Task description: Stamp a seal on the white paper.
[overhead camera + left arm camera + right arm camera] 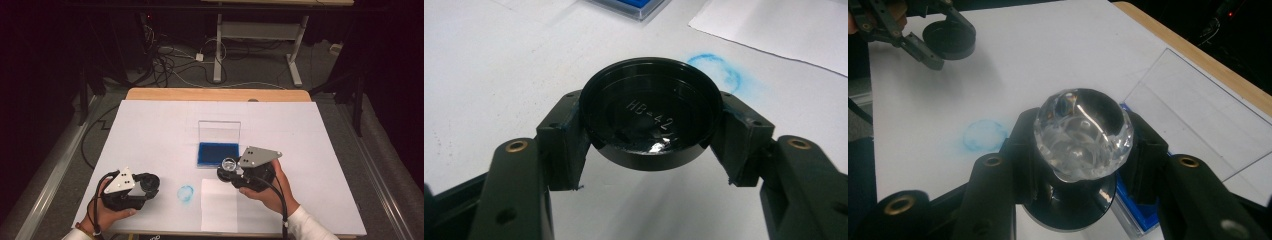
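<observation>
Trouble is hiding in the slippery stamp (1082, 135): my right claw (231, 170) is pinching it beside the blue ink pad (218, 154), and it could pop out. I am squeezing the black cap (651, 117) in my left claw (148, 184), away from the blue ring mark (186, 194)

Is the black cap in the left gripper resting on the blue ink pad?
No, the black cap is clamped above the white table, beside a blue stain.
</observation>
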### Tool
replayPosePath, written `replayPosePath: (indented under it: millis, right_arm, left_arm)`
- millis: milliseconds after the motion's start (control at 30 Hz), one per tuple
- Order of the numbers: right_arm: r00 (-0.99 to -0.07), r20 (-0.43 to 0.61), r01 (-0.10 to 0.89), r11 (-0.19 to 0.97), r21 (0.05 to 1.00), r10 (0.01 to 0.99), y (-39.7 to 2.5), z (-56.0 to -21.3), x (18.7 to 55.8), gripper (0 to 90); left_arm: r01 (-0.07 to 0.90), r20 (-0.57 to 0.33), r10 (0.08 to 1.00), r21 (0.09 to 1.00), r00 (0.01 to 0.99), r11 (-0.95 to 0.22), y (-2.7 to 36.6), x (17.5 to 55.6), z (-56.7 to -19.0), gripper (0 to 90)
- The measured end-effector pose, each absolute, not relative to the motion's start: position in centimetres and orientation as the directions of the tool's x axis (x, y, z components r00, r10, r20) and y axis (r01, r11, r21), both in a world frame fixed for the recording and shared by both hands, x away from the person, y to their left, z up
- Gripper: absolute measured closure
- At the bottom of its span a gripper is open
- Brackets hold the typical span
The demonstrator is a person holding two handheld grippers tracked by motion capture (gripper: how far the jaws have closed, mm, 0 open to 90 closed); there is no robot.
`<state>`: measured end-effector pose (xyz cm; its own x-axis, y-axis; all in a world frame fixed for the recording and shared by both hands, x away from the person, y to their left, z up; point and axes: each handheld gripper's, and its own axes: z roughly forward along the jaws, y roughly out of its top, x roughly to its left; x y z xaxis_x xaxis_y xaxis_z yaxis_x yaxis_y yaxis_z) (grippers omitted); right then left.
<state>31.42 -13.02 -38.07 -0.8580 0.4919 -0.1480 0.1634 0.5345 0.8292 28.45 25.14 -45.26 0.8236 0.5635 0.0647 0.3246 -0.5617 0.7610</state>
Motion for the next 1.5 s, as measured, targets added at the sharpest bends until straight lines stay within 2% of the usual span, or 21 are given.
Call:
replayPosePath:
  millis: [500,1500]
  right_arm:
    - [-0.894,-0.137,0.144,0.563,0.814,0.427,-12.2,-39.5,29.1,57.3]
    - [-0.921,-0.097,0.189,0.653,0.733,0.377,-10.4,-45.6,27.7,57.3]
  left_arm:
    - [0.325,0.069,0.562,0.754,0.824,-0.570,24.8,28.7,-45.3,36.1]
    - [0.316,0.078,0.553,0.751,0.829,-0.580,24.5,28.3,-45.2,36.1]
